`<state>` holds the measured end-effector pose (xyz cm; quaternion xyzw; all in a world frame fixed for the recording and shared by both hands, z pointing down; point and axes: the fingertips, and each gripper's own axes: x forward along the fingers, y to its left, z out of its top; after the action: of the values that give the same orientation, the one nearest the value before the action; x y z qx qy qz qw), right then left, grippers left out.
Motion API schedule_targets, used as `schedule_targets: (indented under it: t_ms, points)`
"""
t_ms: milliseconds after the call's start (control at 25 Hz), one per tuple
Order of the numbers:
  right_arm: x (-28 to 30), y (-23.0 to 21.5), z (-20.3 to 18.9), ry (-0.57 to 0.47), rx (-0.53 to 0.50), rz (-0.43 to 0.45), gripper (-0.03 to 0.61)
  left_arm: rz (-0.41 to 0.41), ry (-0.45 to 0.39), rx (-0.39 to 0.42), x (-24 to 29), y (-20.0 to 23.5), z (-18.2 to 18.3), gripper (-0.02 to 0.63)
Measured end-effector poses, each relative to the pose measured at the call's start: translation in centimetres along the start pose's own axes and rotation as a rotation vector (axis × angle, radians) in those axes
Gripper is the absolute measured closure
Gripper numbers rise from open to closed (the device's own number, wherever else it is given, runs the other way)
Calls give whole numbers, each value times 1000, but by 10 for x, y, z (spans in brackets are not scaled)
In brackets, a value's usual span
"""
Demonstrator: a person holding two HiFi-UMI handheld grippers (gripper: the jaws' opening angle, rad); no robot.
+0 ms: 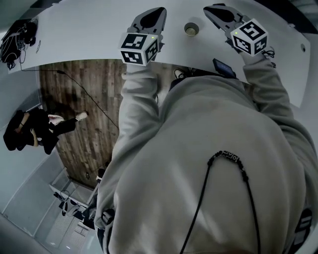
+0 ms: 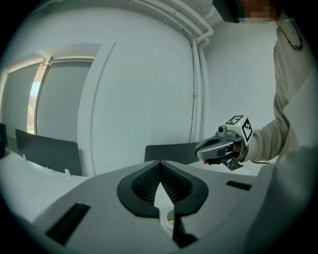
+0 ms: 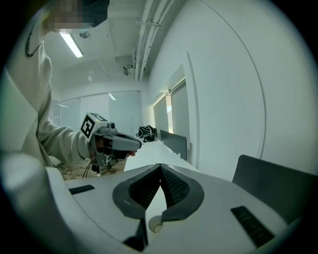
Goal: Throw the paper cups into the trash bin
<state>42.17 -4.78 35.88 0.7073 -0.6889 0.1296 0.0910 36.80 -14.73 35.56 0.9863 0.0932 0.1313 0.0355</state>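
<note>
My left claw (image 1: pixel 158 11) and right claw (image 1: pixel 212 9) are both clenched, empty, above the white table (image 1: pixel 84 30); one upright paper cup (image 1: pixel 191 29) stands between them.

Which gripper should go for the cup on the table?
Right, marginally: the right gripper sits slightly nearer the paper cup than the left gripper. Both jaws are shut; open first.

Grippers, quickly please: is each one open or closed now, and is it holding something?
Left gripper: closed, empty.
Right gripper: closed, empty; the paper cup stands on the table, not held.
</note>
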Motion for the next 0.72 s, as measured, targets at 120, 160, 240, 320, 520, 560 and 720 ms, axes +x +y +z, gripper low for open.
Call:
schedule_targets:
  t_ms: [120, 160, 240, 320, 520, 560, 720]
  points:
    - [16, -3, 4, 0, -20, 36, 558, 14, 8, 24, 0, 9, 6, 618]
    - [20, -4, 4, 3, -30, 48, 558, 18, 10, 29, -1, 11, 5, 618]
    - [26, -6, 3, 5, -36, 67, 558, 36, 11, 25, -2, 17, 5, 618]
    - [30, -5, 5, 7, -35, 84, 558, 61, 2, 7, -5, 24, 8, 618]
    - [44, -3, 13, 18, -58, 118, 558, 96, -25, -15, -9, 43, 14, 618]
    - [46, -3, 12, 23, -62, 121, 558, 95, -23, -14, -8, 44, 13, 618]
    - [48, -3, -1, 68, -97, 130, 558, 88, -12, -24, -1, 41, 5, 618]
